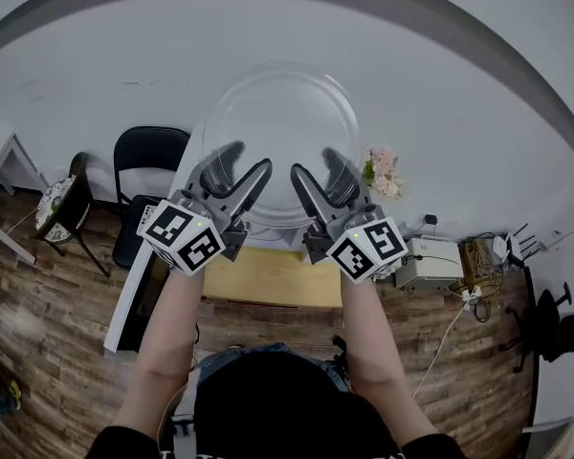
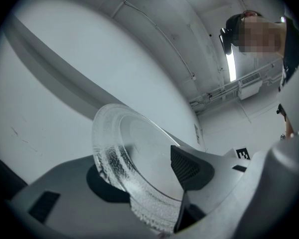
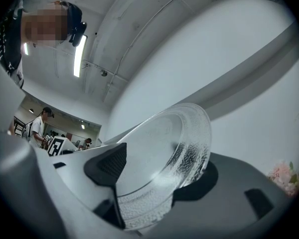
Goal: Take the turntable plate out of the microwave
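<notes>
One glass plate (image 1: 282,113) aloft: the left hand-held gripper (image 1: 241,172) and right hand-held gripper (image 1: 320,168) each clamp its rim.

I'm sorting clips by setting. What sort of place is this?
Probably an office or lab workspace, not a home kitchen: a bare ceiling with strip lights, black chairs on a wood-look floor, and other people standing in the background.
</notes>
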{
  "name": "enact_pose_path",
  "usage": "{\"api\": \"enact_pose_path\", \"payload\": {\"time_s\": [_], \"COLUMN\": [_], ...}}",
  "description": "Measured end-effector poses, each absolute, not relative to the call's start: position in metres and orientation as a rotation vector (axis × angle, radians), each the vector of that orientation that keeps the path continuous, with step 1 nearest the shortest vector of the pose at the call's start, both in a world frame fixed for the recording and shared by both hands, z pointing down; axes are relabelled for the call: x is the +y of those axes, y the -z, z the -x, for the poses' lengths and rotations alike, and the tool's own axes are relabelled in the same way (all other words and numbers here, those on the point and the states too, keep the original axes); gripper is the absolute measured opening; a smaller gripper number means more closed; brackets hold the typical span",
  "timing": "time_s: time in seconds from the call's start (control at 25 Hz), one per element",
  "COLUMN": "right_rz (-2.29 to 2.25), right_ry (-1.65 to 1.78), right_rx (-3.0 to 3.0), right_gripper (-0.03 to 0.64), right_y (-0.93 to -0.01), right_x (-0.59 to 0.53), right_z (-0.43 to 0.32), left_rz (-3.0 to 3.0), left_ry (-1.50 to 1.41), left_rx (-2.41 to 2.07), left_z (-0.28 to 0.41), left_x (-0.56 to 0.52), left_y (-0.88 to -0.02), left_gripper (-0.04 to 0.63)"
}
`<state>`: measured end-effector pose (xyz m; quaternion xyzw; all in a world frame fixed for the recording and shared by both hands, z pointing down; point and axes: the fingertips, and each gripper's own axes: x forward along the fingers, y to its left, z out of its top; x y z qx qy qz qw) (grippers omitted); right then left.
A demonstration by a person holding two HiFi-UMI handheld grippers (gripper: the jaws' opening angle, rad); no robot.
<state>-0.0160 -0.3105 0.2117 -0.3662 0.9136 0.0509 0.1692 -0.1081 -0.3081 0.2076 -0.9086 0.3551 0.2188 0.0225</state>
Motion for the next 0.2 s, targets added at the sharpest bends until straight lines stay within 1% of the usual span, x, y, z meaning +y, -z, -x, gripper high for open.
{"api": "enact_pose_path", "payload": {"time_s": [0.2], "right_rz": [1.041], "right_ry": [-0.152], "right_rx": [2.592], "right_gripper": [0.29], "right_y": [-0.2065], "right_x": [-0.3087], "right_z": [0.0184], "left_rz": [2.803], "left_ry": [-0.666], "left_rx": [1.094], "left_z": [0.1083], "left_x": [-0.3085], "left_y": [-0.2052], "left_gripper": [0.241]}}
